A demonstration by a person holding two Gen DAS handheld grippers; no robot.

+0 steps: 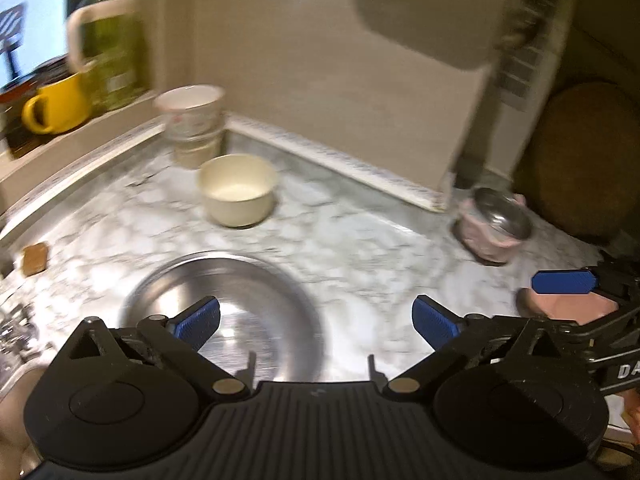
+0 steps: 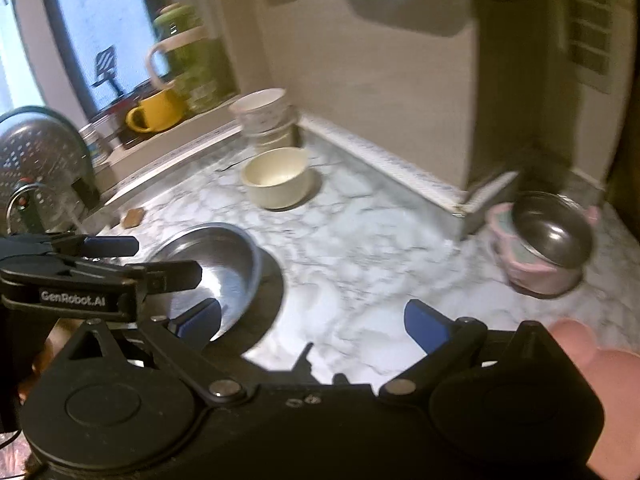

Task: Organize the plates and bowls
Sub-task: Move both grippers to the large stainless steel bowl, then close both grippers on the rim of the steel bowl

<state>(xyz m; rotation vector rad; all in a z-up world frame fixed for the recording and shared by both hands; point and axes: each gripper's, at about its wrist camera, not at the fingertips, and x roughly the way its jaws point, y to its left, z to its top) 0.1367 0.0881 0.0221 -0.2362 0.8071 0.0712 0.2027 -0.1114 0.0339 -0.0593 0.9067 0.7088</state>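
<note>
A steel plate (image 1: 224, 304) lies on the marble counter (image 1: 360, 248) just ahead of my left gripper (image 1: 316, 320), which is open and empty above its near rim. A cream bowl (image 1: 238, 190) stands behind it, with a stack of white bowls (image 1: 194, 124) in the corner. A steel bowl sits tilted in a pink bowl (image 1: 494, 224) at the right. In the right wrist view my right gripper (image 2: 312, 322) is open and empty, beside the steel plate (image 2: 216, 264). The cream bowl (image 2: 276, 178), white stack (image 2: 266, 120) and pink bowl (image 2: 540, 240) show there too. The left gripper (image 2: 108, 264) is at its left.
A yellow mug (image 1: 56, 104) and a green jar (image 1: 112, 40) stand on the window ledge. A small brown piece (image 1: 35, 258) lies on the counter at the left. A metal colander (image 2: 36, 160) stands at the far left. A wall corner (image 1: 440, 184) juts onto the counter.
</note>
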